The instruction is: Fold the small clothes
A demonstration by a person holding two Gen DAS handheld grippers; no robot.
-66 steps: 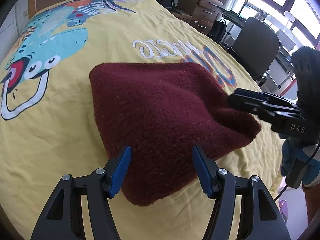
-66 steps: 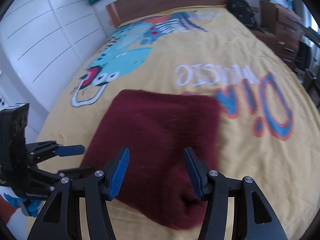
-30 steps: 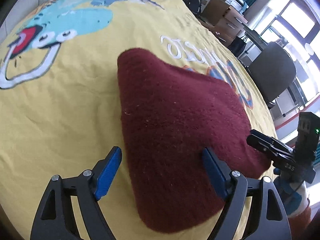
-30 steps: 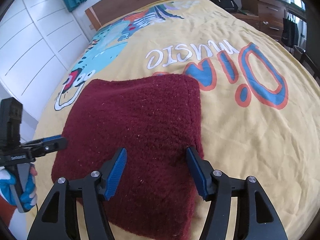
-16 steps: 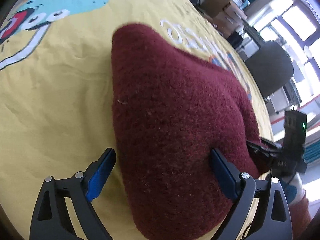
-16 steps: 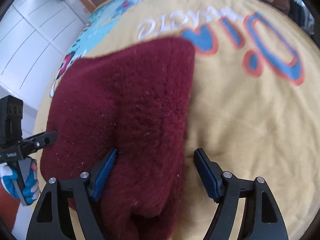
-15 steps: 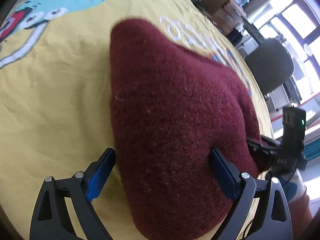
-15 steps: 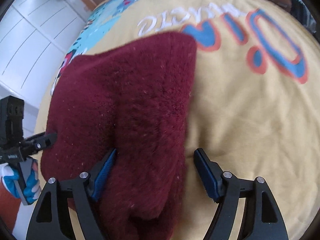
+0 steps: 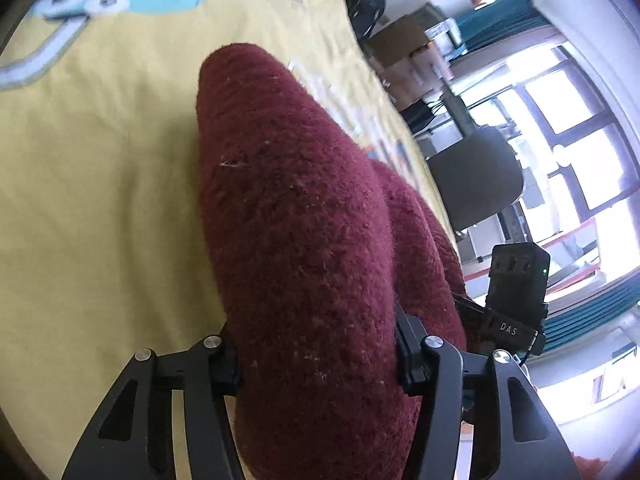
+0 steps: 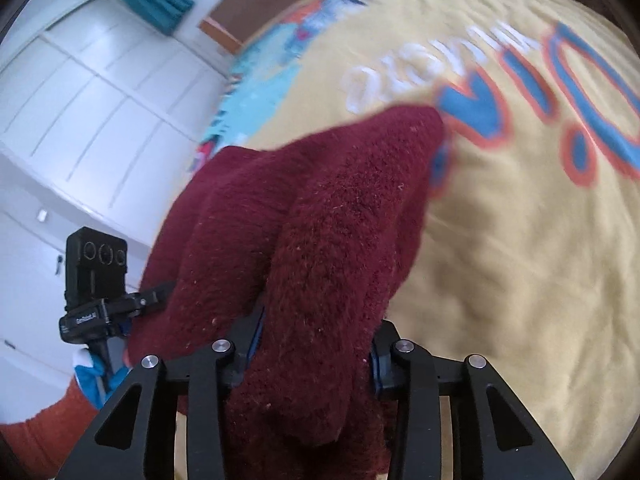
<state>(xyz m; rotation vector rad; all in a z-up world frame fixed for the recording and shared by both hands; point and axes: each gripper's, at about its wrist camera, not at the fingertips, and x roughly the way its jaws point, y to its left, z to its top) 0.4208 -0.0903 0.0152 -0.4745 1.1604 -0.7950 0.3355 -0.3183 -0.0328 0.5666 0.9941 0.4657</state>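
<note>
Both tools, left tool (image 9: 316, 354) and DAS-marked right tool (image 10: 316, 350), freshly closed, each now pinching maroon garment (image 9: 304, 216).

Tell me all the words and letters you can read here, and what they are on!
"DAS": white letters on the right gripper, seen in the left wrist view.
Big white and blue-orange letters on the yellow bedspread: upside down, blurred, partly hidden by the maroon cloth; unreadable.
Small label on the left gripper: too small.
</note>
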